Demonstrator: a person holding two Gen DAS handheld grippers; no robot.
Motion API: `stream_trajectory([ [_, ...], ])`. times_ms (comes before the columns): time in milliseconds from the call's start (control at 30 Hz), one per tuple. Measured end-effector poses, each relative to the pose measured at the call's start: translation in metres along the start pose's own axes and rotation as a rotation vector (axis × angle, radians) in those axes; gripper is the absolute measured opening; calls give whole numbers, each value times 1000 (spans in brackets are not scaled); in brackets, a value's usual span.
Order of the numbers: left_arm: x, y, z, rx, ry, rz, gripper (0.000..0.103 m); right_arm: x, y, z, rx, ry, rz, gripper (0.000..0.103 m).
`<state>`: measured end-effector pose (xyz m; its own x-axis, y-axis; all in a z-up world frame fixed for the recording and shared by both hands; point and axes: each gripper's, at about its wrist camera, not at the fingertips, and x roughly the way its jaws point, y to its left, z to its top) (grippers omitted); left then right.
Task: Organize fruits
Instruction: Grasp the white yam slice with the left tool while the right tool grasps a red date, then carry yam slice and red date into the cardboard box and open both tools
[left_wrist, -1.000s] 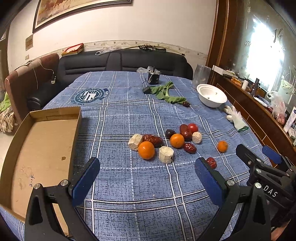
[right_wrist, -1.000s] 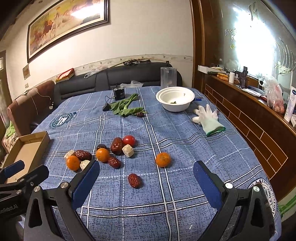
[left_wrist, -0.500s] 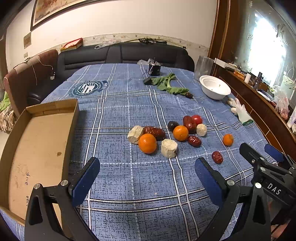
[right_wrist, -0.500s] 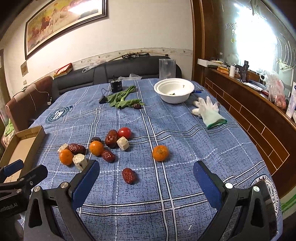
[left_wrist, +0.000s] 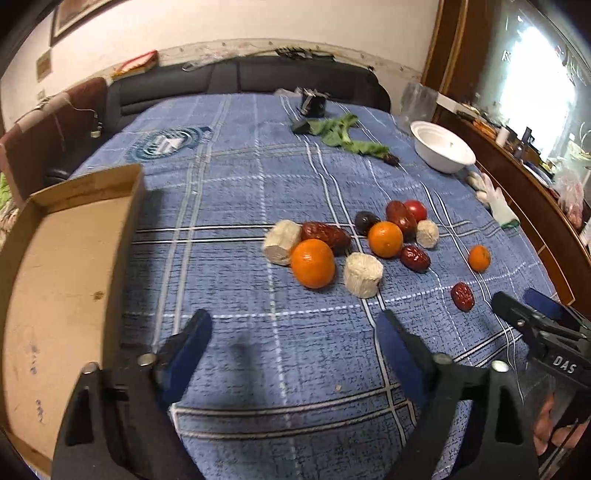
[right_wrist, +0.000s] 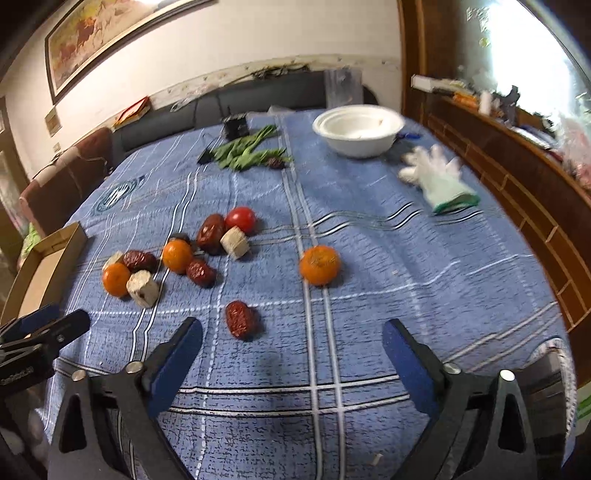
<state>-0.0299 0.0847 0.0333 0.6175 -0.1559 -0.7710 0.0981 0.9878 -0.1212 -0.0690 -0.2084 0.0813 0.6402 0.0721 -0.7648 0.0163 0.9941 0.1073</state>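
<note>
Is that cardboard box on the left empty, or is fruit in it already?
Empty as far as visible: the cardboard box shows only its bare, stained floor; its nearest corner is cut off.

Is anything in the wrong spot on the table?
Yes. One tangerine and one red date lie apart from the fruit pile, and a white glove lies flopped near the bowl.

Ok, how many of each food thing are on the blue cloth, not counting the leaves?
Oranges: 3
Wrinkly red dates: 5, one beside the leaves
Pale chunks: 3
Tomato: 1
Small dark fruit: 1
Total: 13
</note>
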Motion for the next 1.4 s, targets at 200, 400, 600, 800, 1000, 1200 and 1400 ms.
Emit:
stream_trajectory([
  [200, 23, -8, 9, -7, 68, -128, 56, 18, 12, 3, -50, 53, 59, 81],
  [400, 43, -29, 16, 43, 88, -169, 49, 33, 22, 6, -86, 87, 96, 70],
  [600, 53, -39, 25, 74, 70, -145, 49, 42, 25, 6, -103, 104, 101, 64],
  [800, 55, -51, 22, 160, 31, -83, 29, 43, 30, 5, -136, 95, 79, 44],
  [1000, 46, -44, 20, 123, 32, -123, 29, 40, 31, 4, -137, 98, 89, 23],
  [1200, 16, -27, 16, 71, -3, -134, 29, 18, 36, 2, -144, 63, 105, 23],
  [1400, -32, 23, 10, -23, -74, -84, 30, -13, 60, 6, -173, 20, 157, 23],
])
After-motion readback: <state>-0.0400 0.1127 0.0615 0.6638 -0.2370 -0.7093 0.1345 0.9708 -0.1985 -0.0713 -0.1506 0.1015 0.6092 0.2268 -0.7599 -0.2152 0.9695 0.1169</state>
